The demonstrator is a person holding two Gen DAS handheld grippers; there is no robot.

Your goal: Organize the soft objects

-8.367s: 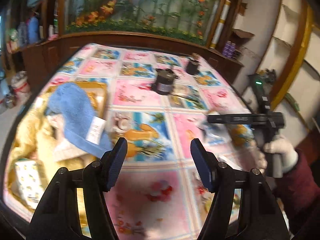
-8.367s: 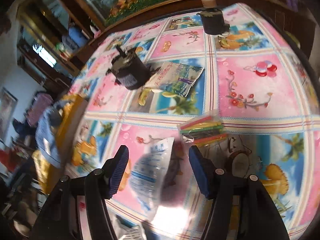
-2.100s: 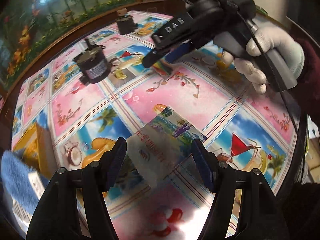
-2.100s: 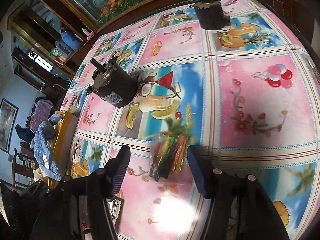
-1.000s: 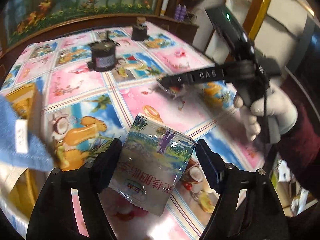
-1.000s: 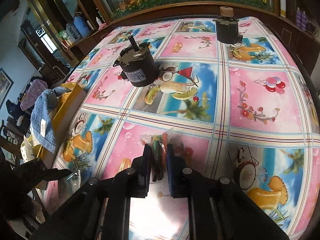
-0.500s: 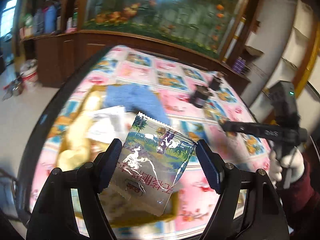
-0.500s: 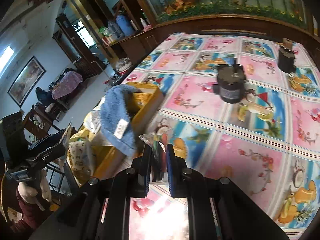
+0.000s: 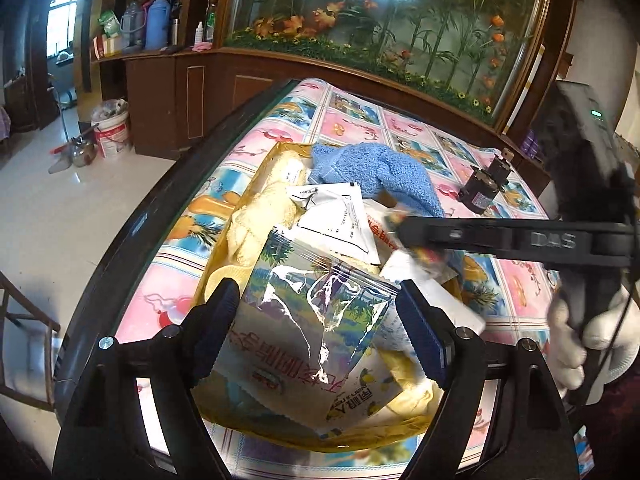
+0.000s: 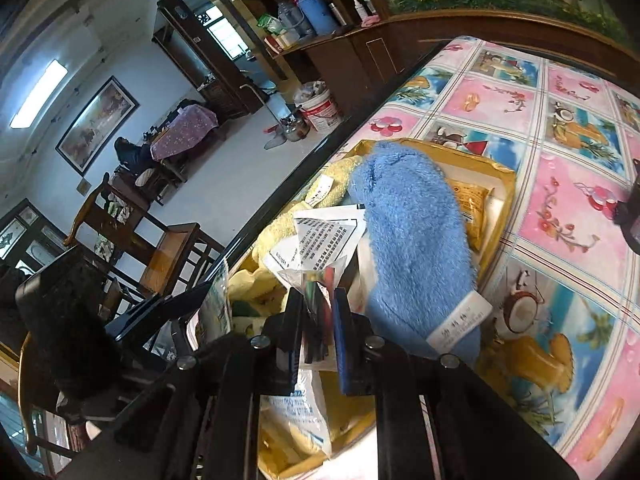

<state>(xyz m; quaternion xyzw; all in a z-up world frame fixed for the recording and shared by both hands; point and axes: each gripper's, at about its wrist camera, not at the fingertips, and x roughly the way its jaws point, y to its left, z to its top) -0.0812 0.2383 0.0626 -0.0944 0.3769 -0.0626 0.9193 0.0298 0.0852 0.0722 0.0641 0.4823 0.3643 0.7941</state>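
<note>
Left gripper (image 9: 318, 316) clamps foil packet (image 9: 312, 320); right gripper (image 10: 318, 320) pinches candy bag (image 10: 318, 300) (both above yellow box (image 9: 256, 436), 6 o'clock).

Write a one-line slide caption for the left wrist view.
Left gripper holds a shiny printed snack packet above the yellow tray of towels and packets; right gripper reaches in alongside.
</note>
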